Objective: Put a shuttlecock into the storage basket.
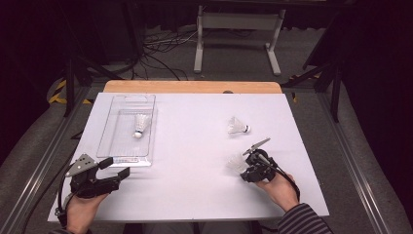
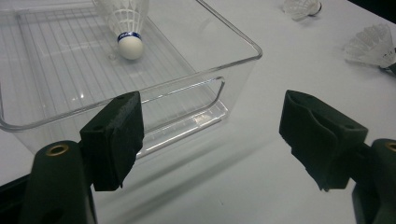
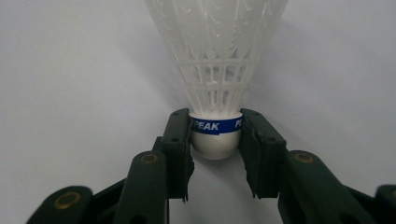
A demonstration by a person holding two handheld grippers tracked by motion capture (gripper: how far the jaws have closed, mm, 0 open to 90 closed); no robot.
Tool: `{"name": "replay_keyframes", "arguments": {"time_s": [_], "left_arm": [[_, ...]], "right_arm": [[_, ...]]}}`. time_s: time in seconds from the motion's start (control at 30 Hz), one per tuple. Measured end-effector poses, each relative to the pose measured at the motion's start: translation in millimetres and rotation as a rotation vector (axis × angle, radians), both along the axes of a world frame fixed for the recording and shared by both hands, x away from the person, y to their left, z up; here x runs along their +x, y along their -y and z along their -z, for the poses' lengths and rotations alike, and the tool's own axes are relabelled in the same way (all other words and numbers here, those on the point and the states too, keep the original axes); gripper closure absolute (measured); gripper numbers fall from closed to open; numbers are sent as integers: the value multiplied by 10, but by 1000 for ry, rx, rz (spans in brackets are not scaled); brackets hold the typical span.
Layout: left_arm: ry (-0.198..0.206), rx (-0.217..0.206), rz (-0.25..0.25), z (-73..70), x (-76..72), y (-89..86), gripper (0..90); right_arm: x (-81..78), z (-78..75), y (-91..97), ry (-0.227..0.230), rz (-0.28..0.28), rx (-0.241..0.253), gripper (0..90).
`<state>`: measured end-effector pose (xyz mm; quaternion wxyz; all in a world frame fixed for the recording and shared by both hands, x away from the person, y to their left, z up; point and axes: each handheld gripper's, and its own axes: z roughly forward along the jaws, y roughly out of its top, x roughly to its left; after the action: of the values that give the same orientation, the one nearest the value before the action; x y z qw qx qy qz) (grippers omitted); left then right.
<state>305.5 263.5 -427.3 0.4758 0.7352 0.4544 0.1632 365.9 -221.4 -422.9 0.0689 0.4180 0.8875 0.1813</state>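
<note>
The right hand-held gripper (image 3: pixel 215 140) is clamped on a shuttlecock (image 3: pixel 215 60): its two black pads press on the left and right sides of the round white cork head. Around the top of this head goes a blue band with white letters "PEAK", and from there a white plastic skirt of thin ribs and cross lines opens wide, away from the gripper. In the high view this shuttlecock (image 1: pixel 236 164) lies on its side on the near right part of the white worktop (image 1: pixel 195 190), with the skirt pointing left. The left hand-held gripper (image 1: pixel 113 168) stands at the near left with its jaws wide apart and nothing between them, just before the near end of the clear tray (image 1: pixel 109 141). There are three shuttlecocks in total. The second shuttlecock (image 1: pixel 140 125) is inside the tray, in its far half, with the cork head toward the near side; it has the same white skirt and blue band. The third shuttlecock (image 1: pixel 238 126) lies on the worktop on the right, farther than the held one and apart from it, with a dark band at its head. There is one tray, and there are two grippers.
</note>
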Motion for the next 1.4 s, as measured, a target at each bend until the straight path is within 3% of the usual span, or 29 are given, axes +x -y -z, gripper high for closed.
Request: {"name": "replay_keyframes", "arguments": {"time_s": [0.8,1.4], "left_arm": [[-1,3,4,0,-1,12,229],[1,0,2,-5,-7,10,230]], "right_arm": [[-12,-66,-22,4,-21,0,654],[-1,-162,-99,12,-67,31,655]]}}
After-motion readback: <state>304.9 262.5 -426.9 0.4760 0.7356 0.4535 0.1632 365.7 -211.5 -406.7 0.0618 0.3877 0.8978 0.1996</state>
